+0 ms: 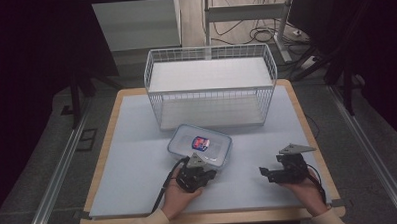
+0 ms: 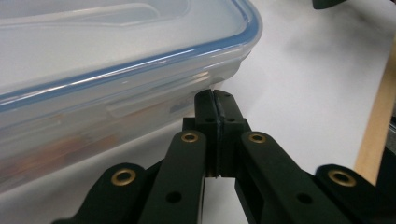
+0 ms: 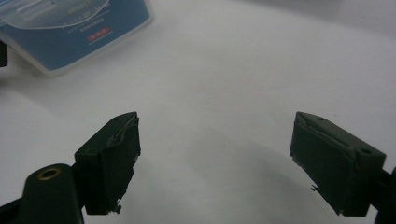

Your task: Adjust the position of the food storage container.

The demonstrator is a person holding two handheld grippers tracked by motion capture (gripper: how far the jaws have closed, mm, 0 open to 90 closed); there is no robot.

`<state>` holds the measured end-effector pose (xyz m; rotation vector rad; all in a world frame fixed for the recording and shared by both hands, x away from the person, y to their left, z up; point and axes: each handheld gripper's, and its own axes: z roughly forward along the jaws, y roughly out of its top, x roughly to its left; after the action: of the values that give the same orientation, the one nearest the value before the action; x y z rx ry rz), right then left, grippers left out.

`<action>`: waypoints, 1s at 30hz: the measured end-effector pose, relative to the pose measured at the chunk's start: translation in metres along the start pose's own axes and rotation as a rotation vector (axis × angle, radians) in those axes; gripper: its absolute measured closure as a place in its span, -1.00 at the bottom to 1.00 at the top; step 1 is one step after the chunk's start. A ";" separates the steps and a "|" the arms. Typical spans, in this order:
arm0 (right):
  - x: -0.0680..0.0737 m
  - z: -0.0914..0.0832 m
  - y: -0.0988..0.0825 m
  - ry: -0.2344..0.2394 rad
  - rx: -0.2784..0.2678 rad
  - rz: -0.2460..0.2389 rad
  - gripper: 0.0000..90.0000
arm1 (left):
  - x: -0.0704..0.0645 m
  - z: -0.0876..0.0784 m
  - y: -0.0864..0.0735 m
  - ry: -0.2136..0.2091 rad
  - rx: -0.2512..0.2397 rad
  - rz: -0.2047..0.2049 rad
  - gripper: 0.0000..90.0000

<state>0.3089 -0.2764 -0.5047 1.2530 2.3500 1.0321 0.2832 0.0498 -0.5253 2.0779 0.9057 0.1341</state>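
A clear plastic container (image 1: 200,146) with a blue-rimmed lid and a red-and-blue label lies flat at the middle of the table. My left gripper (image 1: 204,173) sits at its near edge. In the left gripper view the jaws (image 2: 215,100) are pressed together with nothing between them, their tips right at the container's side wall (image 2: 116,70), just under the lid rim. My right gripper (image 1: 265,173) rests to the right of the container, pointing left. Its jaws (image 3: 215,126) stand wide open over bare mat, and the container's corner (image 3: 70,32) lies ahead of them, apart.
A white wire basket (image 1: 211,90) with a shelf inside stands behind the container at the back of the table. A pale mat (image 1: 133,164) covers the wooden tabletop (image 1: 101,165). Cables and a desk frame (image 1: 248,12) lie on the floor beyond.
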 end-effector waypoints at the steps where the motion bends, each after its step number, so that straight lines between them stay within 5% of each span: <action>1: 0.000 0.000 0.000 -0.001 0.001 -0.001 -0.64 | 0.001 0.002 0.001 0.000 -0.006 -0.013 1.00; 30: -0.001 0.001 -0.001 0.001 0.011 -0.004 -0.64 | -0.001 0.040 0.028 0.051 -0.047 -0.055 0.99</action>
<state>0.3099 -0.2769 -0.5062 1.2518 2.3605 1.0207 0.3134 0.0120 -0.5303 2.0121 0.9814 0.1783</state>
